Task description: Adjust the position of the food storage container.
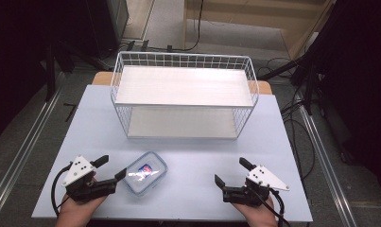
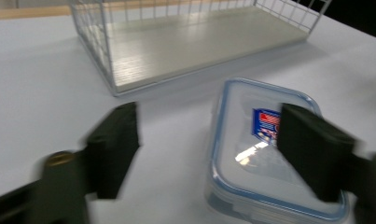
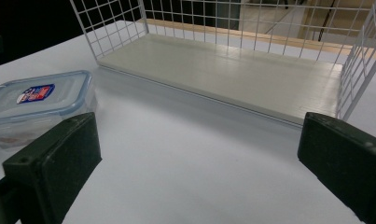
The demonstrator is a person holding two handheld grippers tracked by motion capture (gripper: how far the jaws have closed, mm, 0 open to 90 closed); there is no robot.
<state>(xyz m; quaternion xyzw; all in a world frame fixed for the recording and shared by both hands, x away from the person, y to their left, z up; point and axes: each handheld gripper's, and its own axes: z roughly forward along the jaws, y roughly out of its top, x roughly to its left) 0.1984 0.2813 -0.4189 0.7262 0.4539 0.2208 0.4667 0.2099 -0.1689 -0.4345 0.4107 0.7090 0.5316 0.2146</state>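
One lidded plastic food container [image 1: 145, 173] lies flat, long axis toward one o'clock, beside the gaping left tongs [image 1: 110, 169]; right tongs [image 1: 231, 172] gape empty.

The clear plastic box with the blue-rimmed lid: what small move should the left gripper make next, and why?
Probably a short shift toward the clear plastic box with the blue-rimmed lid, so both jaws straddle it. The left gripper is open, one jaw over the lid's edge, the other over bare light blue table; nothing is gripped yet. The right gripper waits open, apart from the box.
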